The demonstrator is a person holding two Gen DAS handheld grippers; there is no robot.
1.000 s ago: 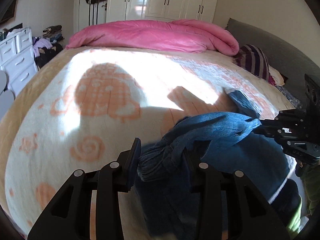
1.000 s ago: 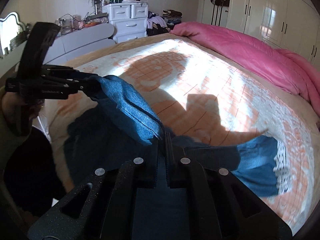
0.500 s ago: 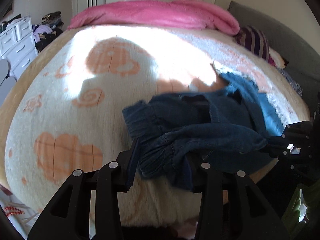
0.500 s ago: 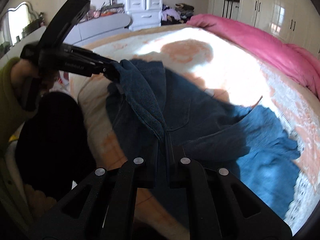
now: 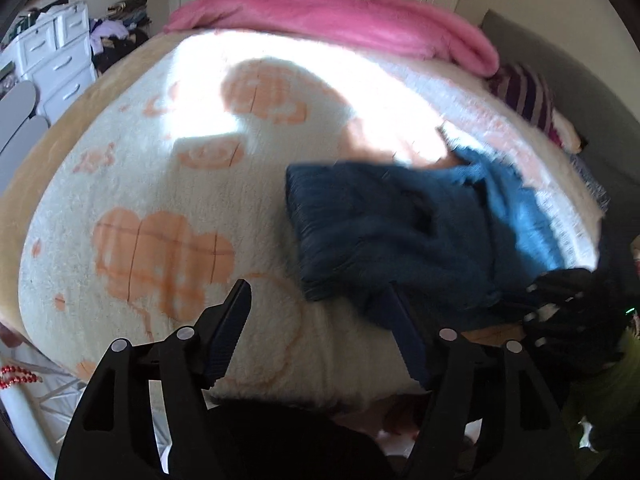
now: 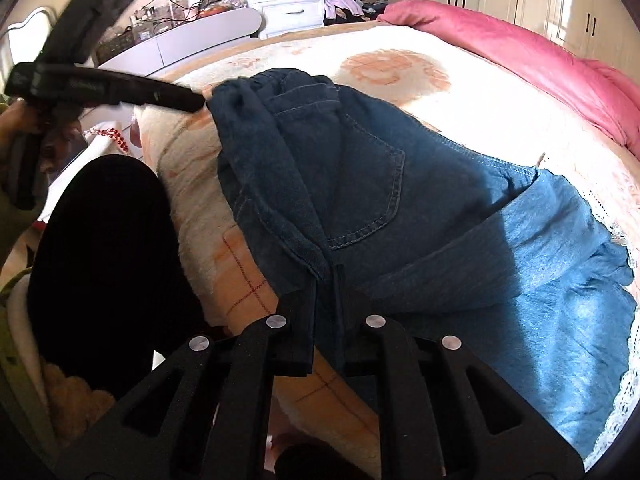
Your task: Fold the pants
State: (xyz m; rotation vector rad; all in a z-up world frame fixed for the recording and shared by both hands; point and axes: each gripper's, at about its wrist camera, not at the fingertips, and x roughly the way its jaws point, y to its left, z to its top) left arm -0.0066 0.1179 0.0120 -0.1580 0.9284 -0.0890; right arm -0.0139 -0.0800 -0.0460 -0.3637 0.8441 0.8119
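We see the pants (image 6: 360, 200) lying on the bed (image 6: 460, 92) near its front edge, waistband bunched at the left, legs spread to the right. Our right gripper (image 6: 326, 280) pinches a denim fold between its nearly closed fingers. Our left gripper (image 5: 320, 308) is opening, fingers spread, nothing between them, just beside the waistband. A pink quilt (image 5: 340, 20) lies beyond.

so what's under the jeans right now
The jeans lie on the cream and orange blanket, one edge between the right gripper fingers. Anything beneath the denim is covered.
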